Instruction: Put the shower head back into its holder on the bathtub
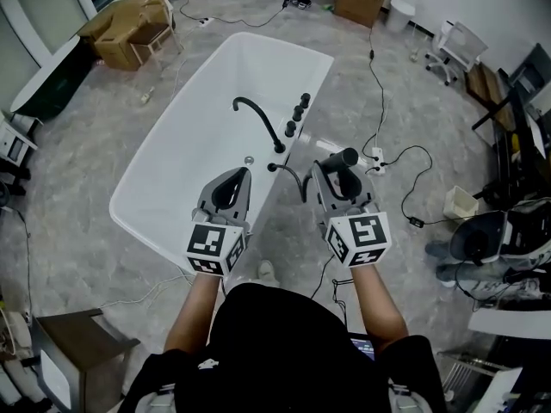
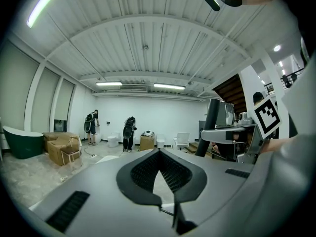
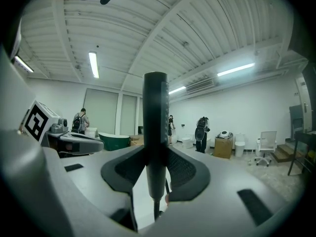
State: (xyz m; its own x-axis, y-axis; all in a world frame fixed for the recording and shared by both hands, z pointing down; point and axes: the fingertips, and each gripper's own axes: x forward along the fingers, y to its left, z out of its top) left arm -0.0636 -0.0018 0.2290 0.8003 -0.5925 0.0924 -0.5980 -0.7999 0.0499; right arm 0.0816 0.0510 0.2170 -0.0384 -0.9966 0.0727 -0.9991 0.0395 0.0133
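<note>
The right gripper [image 3: 156, 154] pinched the black shower head [image 3: 155, 107] upright by its handle, just beside the bathtub [image 1: 172, 144] rim, seemingly to seat it in the holder [image 1: 273, 167], while the left gripper [image 2: 158, 152], pressed together, carried nothing

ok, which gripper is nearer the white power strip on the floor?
Right. The right gripper, clamped on the black shower head, hangs just beside the white power strip; the left gripper is farther off, over the white bathtub.

Bathtub [image 1: 198, 153] basin lies open at 11 o'clock. Black spout [image 1: 258, 117] arches across at 12; knobs [image 1: 298, 113] crowd the rim at 1 o'clock.
</note>
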